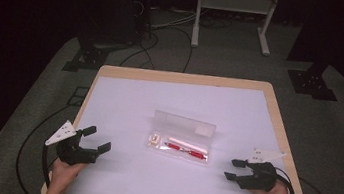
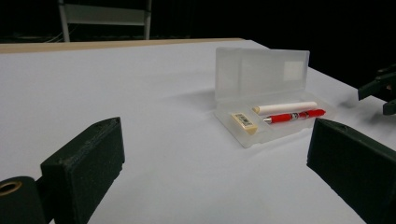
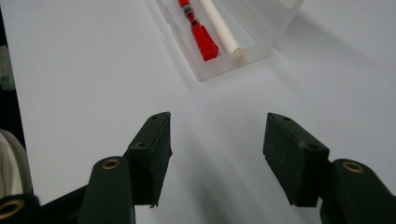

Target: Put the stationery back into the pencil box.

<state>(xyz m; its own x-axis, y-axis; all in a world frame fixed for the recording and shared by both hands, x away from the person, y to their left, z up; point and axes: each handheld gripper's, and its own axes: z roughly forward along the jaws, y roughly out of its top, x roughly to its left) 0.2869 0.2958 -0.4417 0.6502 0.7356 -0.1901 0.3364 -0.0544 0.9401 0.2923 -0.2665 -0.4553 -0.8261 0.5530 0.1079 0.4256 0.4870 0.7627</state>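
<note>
**Open pencil case mid-table, both grippers apart from it with nothing held**

Clear plastic pencil case (image 1: 182, 137) lying near the middle of the white table cover (image 1: 124, 101), lid standing upright along the far side. Inside the tray: red pen (image 1: 186, 151) along the near edge, white stick (image 1: 185, 142) just beyond and parallel to it, small eraser (image 1: 155, 139) at the left end. Same order seen from the left gripper view: eraser (image 2: 244, 121) nearest, red pen (image 2: 294, 115) and white stick (image 2: 285, 108) side by side behind it, lid (image 2: 261, 72) upright at the back.

Right of the case, right gripper (image 1: 235, 169) low over the table near the right edge, jaws pointing left toward the case's right end, well short of it. Jaws spread fairly wide, nothing between them but bare cover. Right hand (image 1: 276, 191) under the body, forearm coming in from the near right corner. From its own view, the pen's red end (image 3: 204, 42) and the stick's tip (image 3: 224, 30) ahead in the case's corner.

Left of the case, left gripper (image 1: 94, 140) near the left edge, jaws angled right and slightly away, set wide apart, holding nothing. Left hand (image 1: 66, 168) cupped below the body, forearm rising from the near edge. Grey three-cornered plate (image 1: 62, 132) tilted on top.

Wooden table rim (image 1: 182, 77) showing at the far side.
</note>
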